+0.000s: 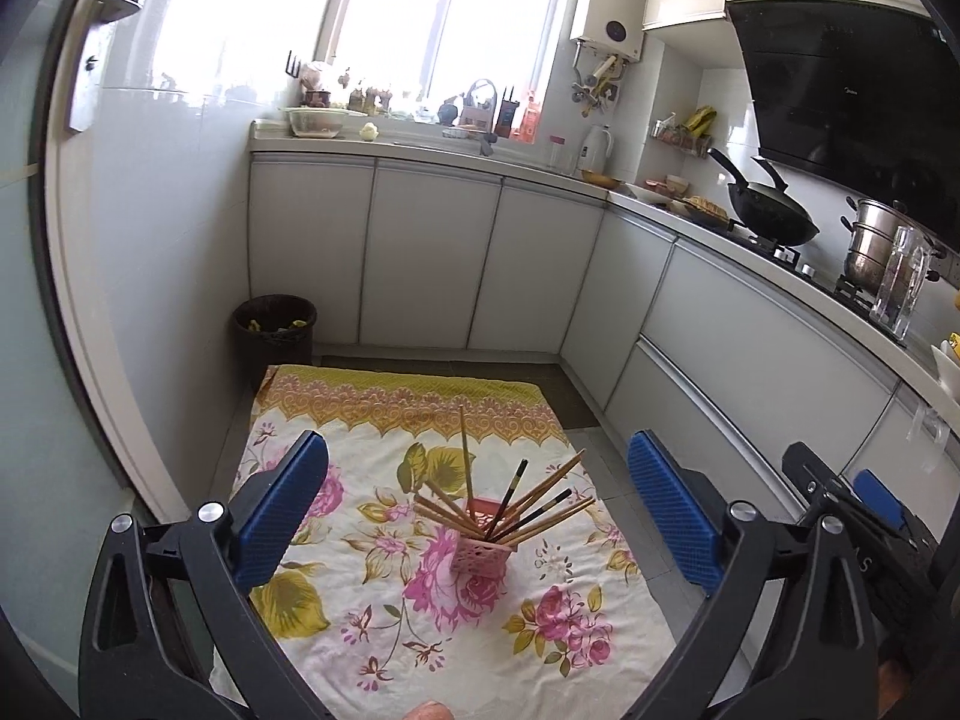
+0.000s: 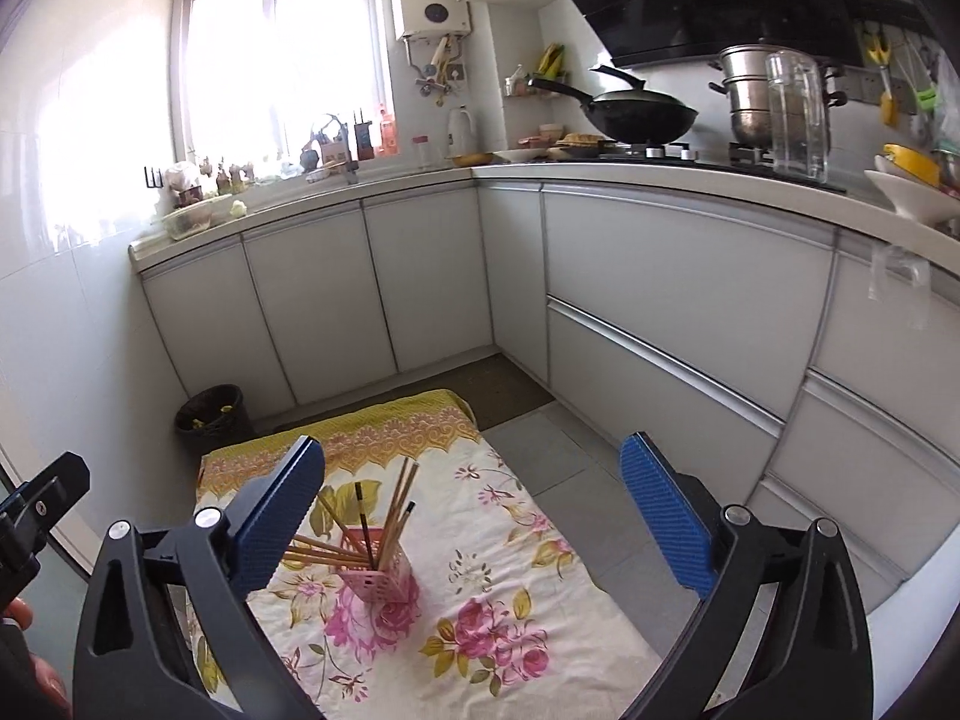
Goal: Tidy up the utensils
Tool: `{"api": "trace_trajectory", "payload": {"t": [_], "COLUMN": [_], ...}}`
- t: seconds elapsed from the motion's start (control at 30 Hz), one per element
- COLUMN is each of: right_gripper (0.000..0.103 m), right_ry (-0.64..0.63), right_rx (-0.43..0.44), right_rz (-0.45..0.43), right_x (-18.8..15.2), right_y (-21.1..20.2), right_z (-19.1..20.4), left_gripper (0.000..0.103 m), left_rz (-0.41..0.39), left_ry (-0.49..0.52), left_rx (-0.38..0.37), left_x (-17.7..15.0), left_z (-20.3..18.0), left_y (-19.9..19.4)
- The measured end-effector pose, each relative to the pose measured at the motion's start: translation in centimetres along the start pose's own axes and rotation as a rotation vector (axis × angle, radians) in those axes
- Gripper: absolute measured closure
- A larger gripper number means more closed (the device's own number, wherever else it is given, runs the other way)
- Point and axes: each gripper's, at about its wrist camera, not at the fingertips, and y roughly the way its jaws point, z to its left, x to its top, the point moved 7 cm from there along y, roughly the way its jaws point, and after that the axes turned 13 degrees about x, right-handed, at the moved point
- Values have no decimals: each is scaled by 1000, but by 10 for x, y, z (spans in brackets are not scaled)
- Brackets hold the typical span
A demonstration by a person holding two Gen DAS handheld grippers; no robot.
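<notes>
Both grippers, left gripper (image 1: pixel 477 510) & right gripper (image 2: pixel 471 513), have jaws wide apart w/ nothing between, hovering well above the floral cloth (image 1: pixel 384 618). Chopsticks (image 1: pixel 516 510) all stand bunched in the pink holder (image 1: pixel 480 558) mid-cloth; none loose on the cloth, so task looks basically done, nothing obvious left

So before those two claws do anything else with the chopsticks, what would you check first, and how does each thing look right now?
1. Left claw open and empty: ok.
2. Right claw open and empty: ok.
3. Pink holder upright on the floral cloth: ok.
4. Chopsticks all in the holder, none loose on the cloth: ok.
5. Chopsticks neatly bunched: not ok, they fan out in several directions.
6. Holder steady under that spread: cannot tell.
</notes>
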Motion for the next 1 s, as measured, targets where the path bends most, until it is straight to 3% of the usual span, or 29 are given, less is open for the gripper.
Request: {"api": "trace_trajectory", "payload": {"t": [0.3, 0.57, 0.7, 1.0], "right_gripper": [7, 7, 7, 7], "right_ry": [-24, -1, -6, 13], "right_rx": [-90, -109, -126, -130], "right_rz": [64, 63, 32, 10], "right_x": [-53, -78, -80, -85], "right_y": [-45, -73, -88, -107], "right_z": [3, -1, -1, -5], "left_gripper": [7, 7, 7, 7], "left_rz": [-58, -56, -66, -57], "left_ry": [2, 20, 61, 38], "left_rx": [169, 191, 201, 200], "left_x": [-37, -61, -69, -76], "left_z": [23, 32, 30, 27], "left_y": [-54, -78, -86, -100]}}
